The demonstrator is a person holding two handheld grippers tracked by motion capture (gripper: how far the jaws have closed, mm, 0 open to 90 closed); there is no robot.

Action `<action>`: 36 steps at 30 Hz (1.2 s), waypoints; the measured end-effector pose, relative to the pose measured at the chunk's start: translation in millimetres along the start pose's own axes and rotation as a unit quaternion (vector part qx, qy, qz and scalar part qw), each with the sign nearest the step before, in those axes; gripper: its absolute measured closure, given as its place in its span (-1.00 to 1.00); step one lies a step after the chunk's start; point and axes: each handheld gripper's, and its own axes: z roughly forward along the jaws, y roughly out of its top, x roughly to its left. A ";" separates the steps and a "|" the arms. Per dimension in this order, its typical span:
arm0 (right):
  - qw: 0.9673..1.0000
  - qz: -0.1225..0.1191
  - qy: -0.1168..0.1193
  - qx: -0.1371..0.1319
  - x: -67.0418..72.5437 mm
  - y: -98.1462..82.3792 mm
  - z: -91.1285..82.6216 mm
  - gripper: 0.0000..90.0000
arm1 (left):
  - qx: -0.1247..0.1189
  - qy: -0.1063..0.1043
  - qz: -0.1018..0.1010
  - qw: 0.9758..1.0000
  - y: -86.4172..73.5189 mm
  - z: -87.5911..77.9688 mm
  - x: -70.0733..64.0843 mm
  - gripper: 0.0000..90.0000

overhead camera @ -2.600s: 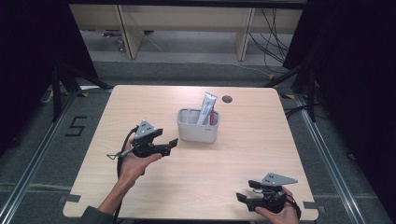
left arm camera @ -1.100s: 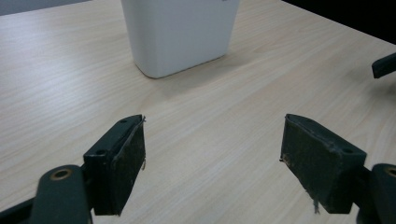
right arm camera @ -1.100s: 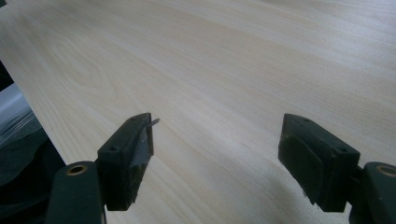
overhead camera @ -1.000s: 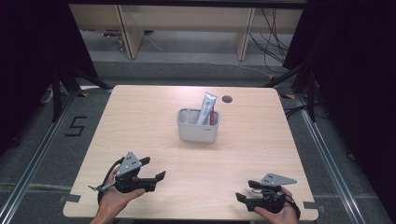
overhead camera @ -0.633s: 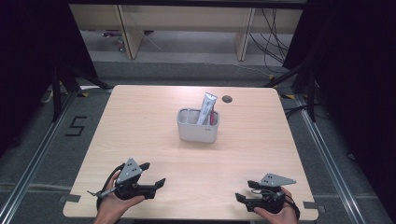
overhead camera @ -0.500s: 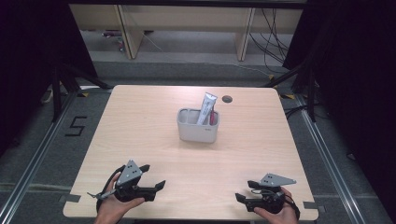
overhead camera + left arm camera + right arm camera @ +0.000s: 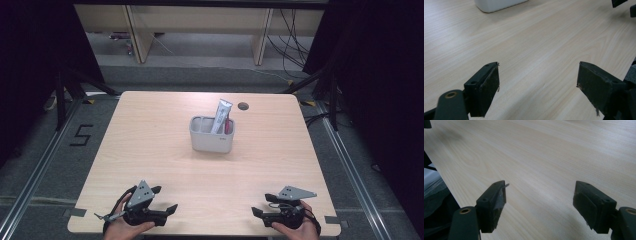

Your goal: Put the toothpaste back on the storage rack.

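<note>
Pale wood fills most of my frame: the table [image 7: 150, 130] runs edge to edge. I've got the left tongs [image 7: 162, 207] at the lower left of the high view, jaws spread wide, nothing between them. Right tongs [image 7: 259, 212] sit at the lower right, jaws released too, gripping nothing. Both hover low at the near edge, well apart from each other. Up at centre frame stands the white holder [image 7: 211, 141], with a grey tube [image 7: 220, 116] leaning in its right compartment beside something red [image 7: 228, 126].
</note>
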 end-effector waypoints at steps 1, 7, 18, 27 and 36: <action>1.000 0.000 0.000 0.000 0.1 0.0 0.0 -0.39 | 0.000 -0.003 0.000 1.000 -1.1 0.1 -0.5 -0.61; 1.000 -0.007 -0.008 -0.001 -0.1 0.2 -0.8 -0.39 | 0.010 -0.003 0.008 1.000 -5.2 -0.9 -4.6 -0.61; 1.000 -0.011 -0.009 -0.002 0.4 0.4 -0.6 -0.39 | 0.017 -0.008 0.015 1.000 -12.9 -2.0 -10.0 -0.61; 1.000 0.005 -0.003 0.006 4.4 0.8 -1.3 -0.39 | 0.042 0.007 0.044 0.998 -19.0 1.1 -15.3 -0.61; 1.000 0.012 0.006 0.008 5.7 1.0 -1.4 -0.39 | 0.046 0.011 0.051 0.998 -19.8 3.3 -14.6 -0.61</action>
